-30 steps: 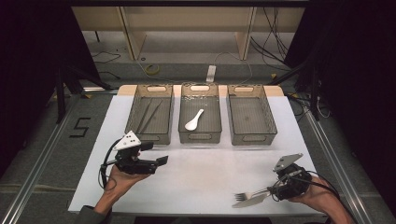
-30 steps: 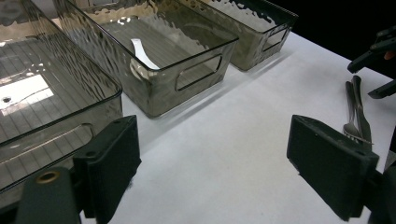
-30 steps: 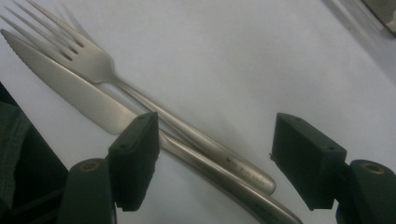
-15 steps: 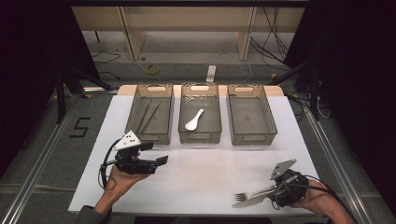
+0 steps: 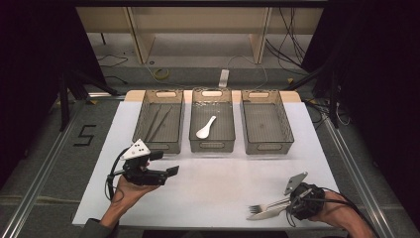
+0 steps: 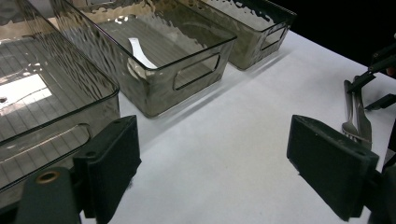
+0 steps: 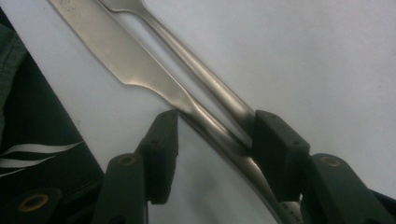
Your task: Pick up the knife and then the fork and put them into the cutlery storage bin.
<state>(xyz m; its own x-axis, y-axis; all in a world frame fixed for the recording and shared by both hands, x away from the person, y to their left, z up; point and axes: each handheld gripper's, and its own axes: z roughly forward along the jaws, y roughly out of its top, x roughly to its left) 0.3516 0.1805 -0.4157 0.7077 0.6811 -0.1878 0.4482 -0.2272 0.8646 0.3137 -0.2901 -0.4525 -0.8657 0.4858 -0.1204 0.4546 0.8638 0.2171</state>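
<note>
1. Right gripper [image 5: 282,203] sits low at the near right table edge. Its jaws have just been closing around a knife [image 7: 135,74] and fork [image 7: 201,74], which lie side by side on the white table [image 5: 223,183]. The pads bracket both handles; firm pinch can't be confirmed.
2. Left gripper [image 5: 171,173] hovers at near left, jaws spread wide, nothing between them.
3. Three grey bins sit farther back; the middle bin [image 5: 212,146] holds a white spoon [image 5: 205,128].
</note>
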